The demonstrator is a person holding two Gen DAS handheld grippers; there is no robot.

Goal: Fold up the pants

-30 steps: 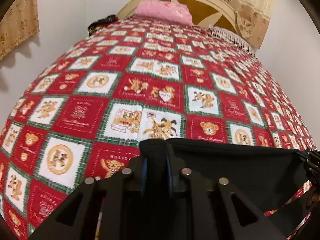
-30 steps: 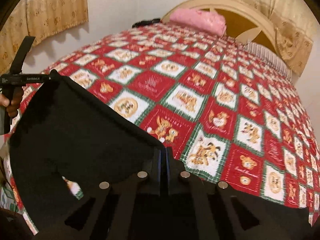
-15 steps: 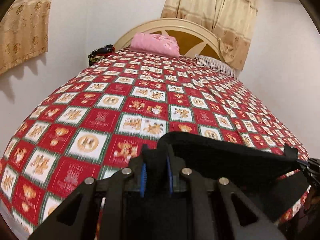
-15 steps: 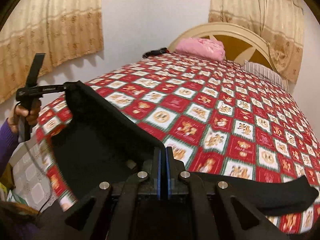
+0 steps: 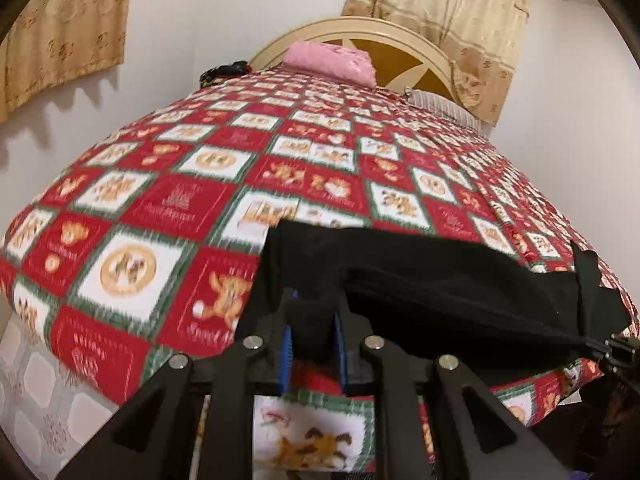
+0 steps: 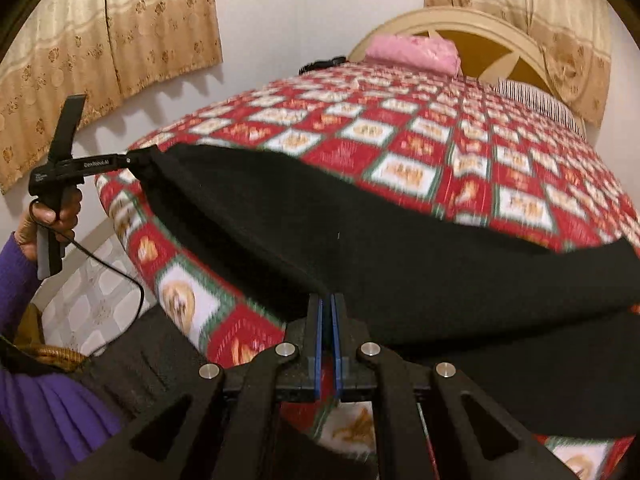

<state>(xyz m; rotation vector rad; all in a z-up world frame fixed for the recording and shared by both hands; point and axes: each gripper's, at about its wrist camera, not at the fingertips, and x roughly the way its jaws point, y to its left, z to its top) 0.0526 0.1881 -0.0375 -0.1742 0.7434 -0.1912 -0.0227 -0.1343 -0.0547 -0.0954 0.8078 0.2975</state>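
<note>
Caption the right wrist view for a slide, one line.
Right tongs and left tongs both pinch black pants, stretched over the foot of a bed with a red teddy-bear quilt.

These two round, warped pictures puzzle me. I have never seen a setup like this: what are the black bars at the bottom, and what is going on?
There is no robot here. A person holds a hand tool in each hand, each a two-finger gripper with a wide-angle camera looking along its fingers, hence the round, bent look. One picture comes from the left gripper, the other from the right gripper; the black bars are each gripper's own fingers. The right-hand picture also shows the left tool from the side, gripped by the person's left hand in a purple sleeve.

The surface is a bed with a red, white and green patchwork bedspread, a pink pillow and a striped pillow by the headboard. Both grippers pinch black pants, stretched between them over the bed's near end, to be folded.
</note>
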